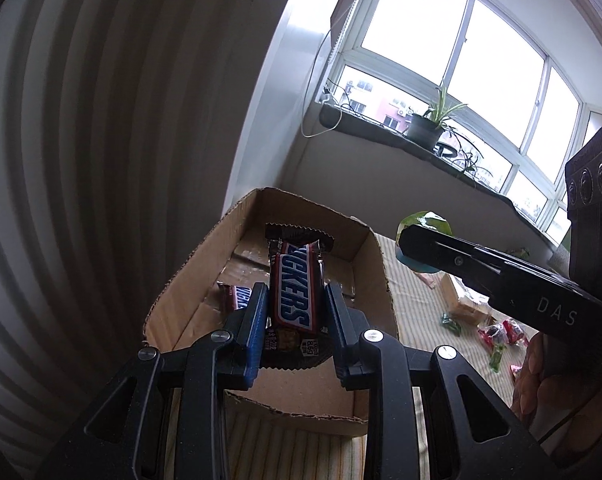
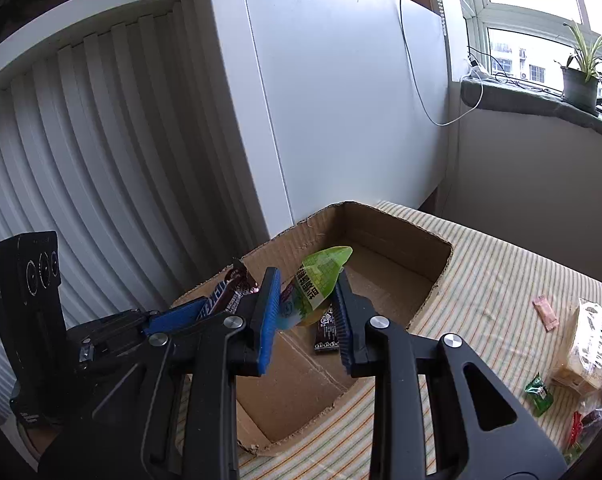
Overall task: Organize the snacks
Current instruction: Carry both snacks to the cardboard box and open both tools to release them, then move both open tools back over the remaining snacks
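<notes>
Nearby, loose wrapped sweets and a clear packet of biscuits scattered on the right of the striped tablecloth, well apart from the cardboard box. Inside the box, another chocolate bar at the left and a dark wrapper flat on the bottom. Over the box, left gripper pinching a chocolate bar; right gripper pinching a green jelly cup. Far right, window sill with a potted plant; ribbed white wall left.

Brown Snickers bar and green snack packet above open cardboard box.
</notes>
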`<state>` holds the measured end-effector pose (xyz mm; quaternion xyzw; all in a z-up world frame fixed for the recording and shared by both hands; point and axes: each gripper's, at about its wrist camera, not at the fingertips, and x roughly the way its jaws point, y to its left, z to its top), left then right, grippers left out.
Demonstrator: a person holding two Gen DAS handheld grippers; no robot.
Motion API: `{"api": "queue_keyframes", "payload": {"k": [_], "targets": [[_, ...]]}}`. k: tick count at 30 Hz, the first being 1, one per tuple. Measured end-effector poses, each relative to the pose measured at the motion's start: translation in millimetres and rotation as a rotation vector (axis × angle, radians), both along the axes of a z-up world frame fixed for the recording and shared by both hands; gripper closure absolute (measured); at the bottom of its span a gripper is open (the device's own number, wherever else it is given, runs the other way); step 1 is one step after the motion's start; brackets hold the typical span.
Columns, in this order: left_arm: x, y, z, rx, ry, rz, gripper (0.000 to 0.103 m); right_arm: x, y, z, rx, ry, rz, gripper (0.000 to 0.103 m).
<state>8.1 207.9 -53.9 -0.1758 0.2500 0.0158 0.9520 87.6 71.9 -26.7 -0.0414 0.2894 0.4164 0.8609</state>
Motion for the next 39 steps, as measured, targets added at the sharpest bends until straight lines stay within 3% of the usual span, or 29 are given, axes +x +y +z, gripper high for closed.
{"api": "queue_keyframes", "payload": {"k": [2, 3, 4, 6, 8, 14, 19, 27, 30, 33, 39], "targets": [[0.9, 1.2, -4.8, 0.004, 0.015, 0.005, 0.076, 8.5, 6.4, -4.9, -0.002, 0.009, 0.002, 0.076], [1.9, 2.1, -6.5, 0.01, 0.021, 0.013, 0.074, 13.6, 9.2, -9.4, -0.011, 0.026, 0.004, 0.066], [2.3, 3.2, -8.0, 0.015, 0.03, 0.027, 0.071, 18.0, 12.1, -14.5, -0.022, 0.045, 0.007, 0.048], [-1.3, 6.0, -8.1, 0.025, 0.036, 0.071, 0.033, 21.3, 9.1, -21.4, -0.01, 0.044, -0.012, 0.037], [-5.8, 9.8, -6.4, 0.038, 0.015, 0.112, 0.024, 22.0, 2.0, -27.7, -0.004, 0.057, -0.029, 0.037], [-16.1, 20.0, -1.6, 0.049, 0.014, 0.142, 0.024, 16.4, -17.1, -36.2, -0.013, 0.074, -0.068, 0.036], [-23.7, 25.1, 4.3, 0.028, 0.002, 0.156, 0.024, 5.6, -21.0, -26.7, 0.003, 0.022, -0.09, 0.024], [-36.3, 24.9, 13.3, 0.039, -0.011, 0.175, 0.024, -8.4, -20.9, -20.0, 0.027, 0.003, -0.073, 0.024], [-35.6, 21.9, 16.6, 0.051, -0.014, 0.173, 0.024, -12.2, -25.1, -18.5, 0.015, -0.017, -0.093, 0.023], [-35.1, 15.9, 20.8, 0.057, -0.018, 0.164, 0.024, -14.3, -33.2, -18.9, 0.014, -0.015, -0.108, 0.012], [-33.6, -4.7, 30.5, 0.092, -0.027, 0.134, 0.024, -19.0, -63.6, -21.4, 0.012, -0.02, -0.165, 0.011]]}}
